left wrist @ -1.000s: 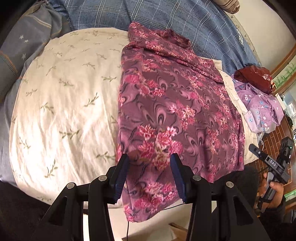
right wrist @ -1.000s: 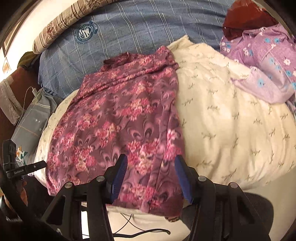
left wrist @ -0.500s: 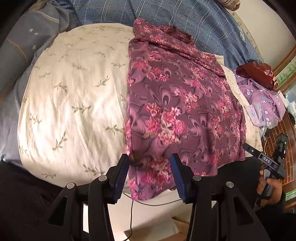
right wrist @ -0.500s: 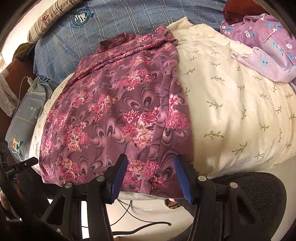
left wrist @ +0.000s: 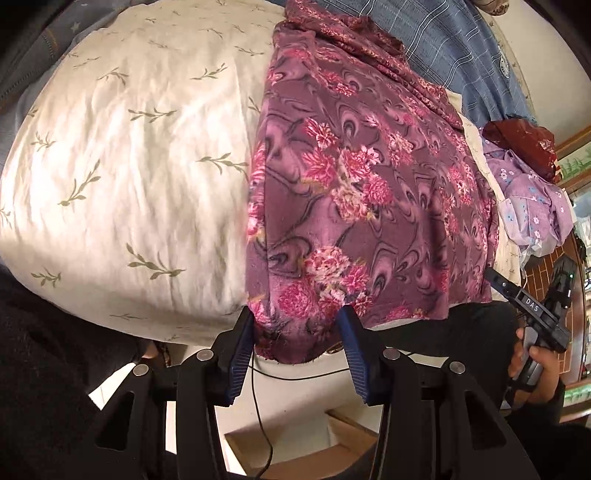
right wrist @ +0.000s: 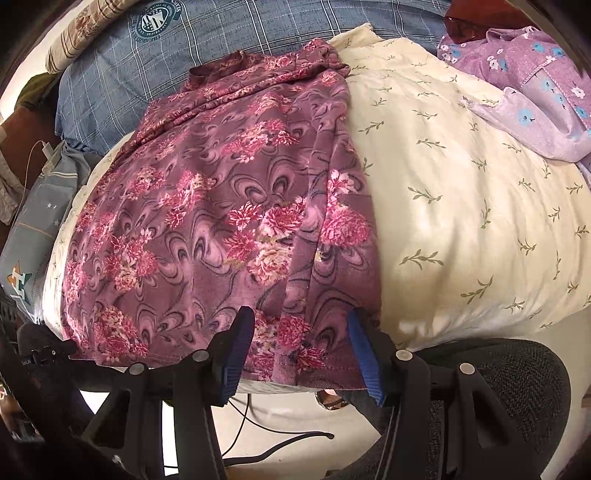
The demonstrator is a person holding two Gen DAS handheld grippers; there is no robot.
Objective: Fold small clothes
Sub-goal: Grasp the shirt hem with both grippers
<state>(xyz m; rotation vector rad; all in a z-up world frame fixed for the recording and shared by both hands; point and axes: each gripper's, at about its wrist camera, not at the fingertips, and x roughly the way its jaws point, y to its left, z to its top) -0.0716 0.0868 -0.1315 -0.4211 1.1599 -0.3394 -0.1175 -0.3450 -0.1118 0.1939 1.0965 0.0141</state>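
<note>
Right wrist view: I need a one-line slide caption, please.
Open right hand-held gripper poised over the near hem of a maroon floral-print garment spread on a cream leaf-print quilt.

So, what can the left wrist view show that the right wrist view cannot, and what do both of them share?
Only the left wrist view shows the right gripper in the person's hand, the brick floor and an open cardboard box below.

Only the right wrist view shows the mesh chair, the round emblem on the blue checked bedding, and the striped pillow.

Both show the purple floral garment spread on the cream leaf-print quilt, its hem over the edge between open blue pads, and the lilac flowered garment.
</note>
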